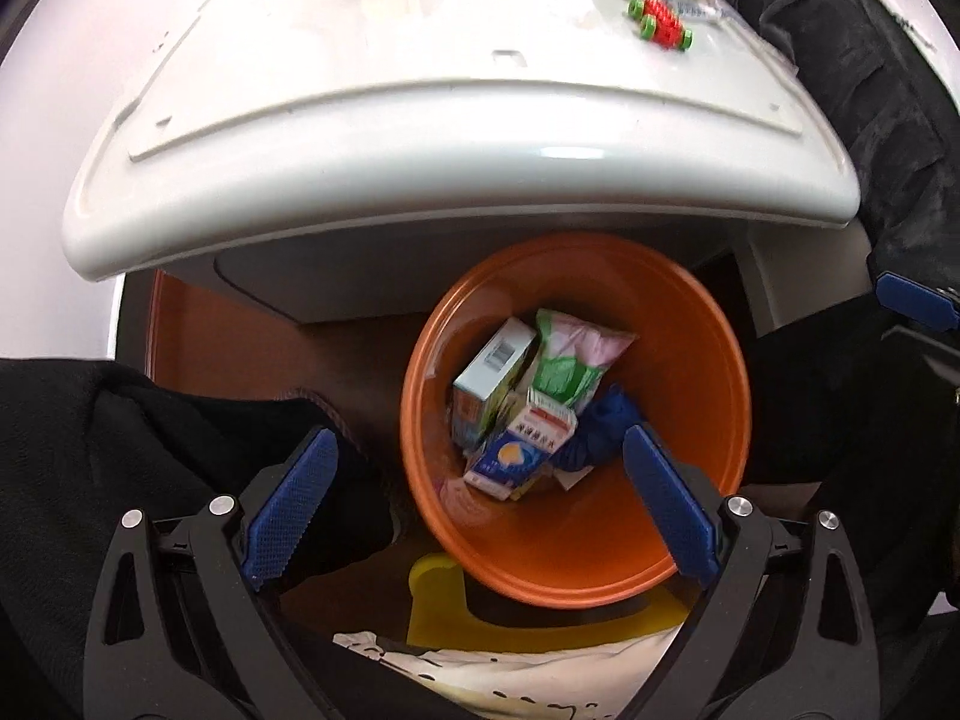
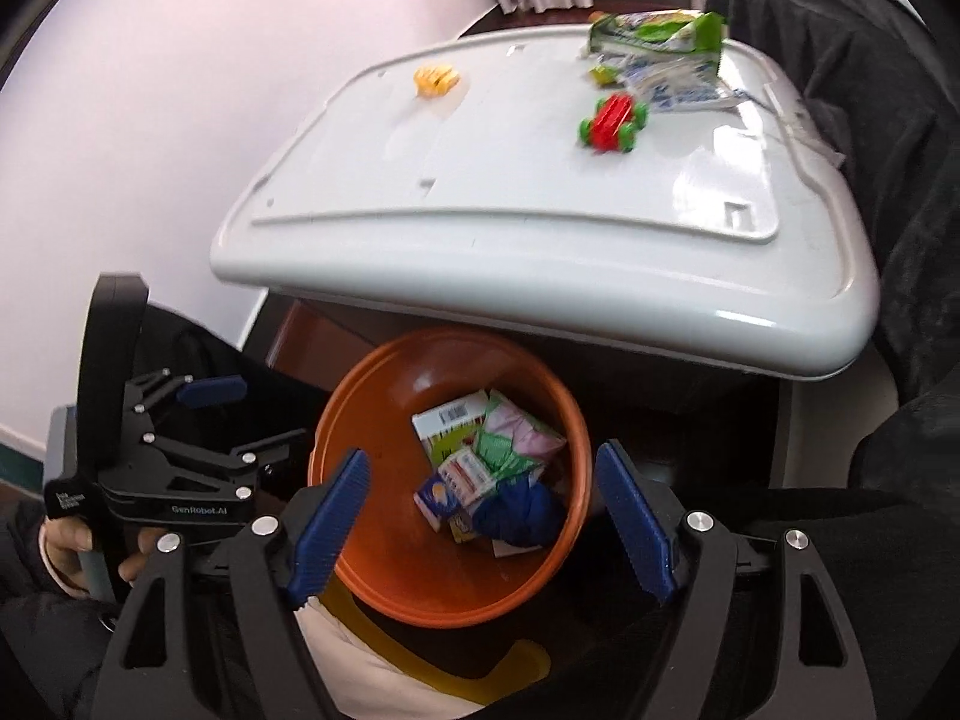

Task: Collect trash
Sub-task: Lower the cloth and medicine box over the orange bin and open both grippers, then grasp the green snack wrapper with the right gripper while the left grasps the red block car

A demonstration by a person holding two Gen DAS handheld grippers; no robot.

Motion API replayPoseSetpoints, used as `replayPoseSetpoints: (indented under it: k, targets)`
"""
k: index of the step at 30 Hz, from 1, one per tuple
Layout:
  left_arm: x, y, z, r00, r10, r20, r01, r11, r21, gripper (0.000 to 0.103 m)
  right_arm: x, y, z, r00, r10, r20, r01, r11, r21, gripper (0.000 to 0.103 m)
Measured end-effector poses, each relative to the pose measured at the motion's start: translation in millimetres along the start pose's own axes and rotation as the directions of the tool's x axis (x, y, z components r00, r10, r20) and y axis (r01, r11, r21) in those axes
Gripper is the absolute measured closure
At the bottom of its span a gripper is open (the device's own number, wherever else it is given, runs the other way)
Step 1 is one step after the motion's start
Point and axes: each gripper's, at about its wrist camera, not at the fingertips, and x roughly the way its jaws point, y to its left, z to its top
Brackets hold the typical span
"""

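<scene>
Both the left gripper and the right gripper hang spread wide and empty above the orange bin, which sits below the white table. Boxes, a packet and a blue wad already lie inside. Wrappers at the table's far edge still appear left to collect, beside a toy car.

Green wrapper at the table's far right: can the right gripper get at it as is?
Probably yes. The right gripper is open and empty over the orange bin; the green wrapper lies exposed on the white table, nothing covering it.
</scene>
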Motion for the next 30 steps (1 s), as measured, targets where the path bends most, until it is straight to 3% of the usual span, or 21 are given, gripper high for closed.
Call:
replayPoseSetpoints:
  k: [6, 11, 17, 20, 23, 27, 30]
  targets:
    - [-29, -5, 26, 0.992, -0.041, 0.122, 0.043, 0.999, -0.007, 0.01, -13, -12, 35, 0.997, -0.015, 0.079, 0.012, 0.999, 0.037, 0.027]
    - [-46, -6, 64, 0.968, 0.025, 0.248, -0.024, 1.0, -0.007, 0.01, -14, -23, 82, 0.988, -0.052, 0.148, 0.044, 0.997, 0.058, 0.027]
    - [-44, -3, 99, 0.947, 0.05, 0.317, -0.047, 0.999, -0.017, 0.01, -11, -48, 140, 0.972, -0.119, 0.203, 0.106, 0.992, 0.071, 0.027]
    - [-37, -2, 104, 0.943, 0.068, 0.327, -0.069, 0.998, -0.008, 0.01, -3, -71, 176, 0.961, -0.166, 0.221, 0.147, 0.984, 0.099, 0.027]
    - [-23, -4, 109, 0.95, 0.059, 0.307, -0.065, 0.998, 0.011, 0.01, 11, -94, 207, 0.951, -0.206, 0.23, 0.179, 0.975, 0.132, 0.025]
    - [-12, -8, 114, 0.959, 0.032, 0.281, -0.043, 0.999, 0.033, 0.01, 32, -120, 240, 0.949, -0.218, 0.227, 0.181, 0.968, 0.174, 0.023]
    - [-11, -14, 118, 0.955, 0.01, 0.296, -0.028, 0.998, 0.057, 0.01, 49, -136, 261, 0.949, -0.214, 0.232, 0.165, 0.963, 0.213, 0.023]
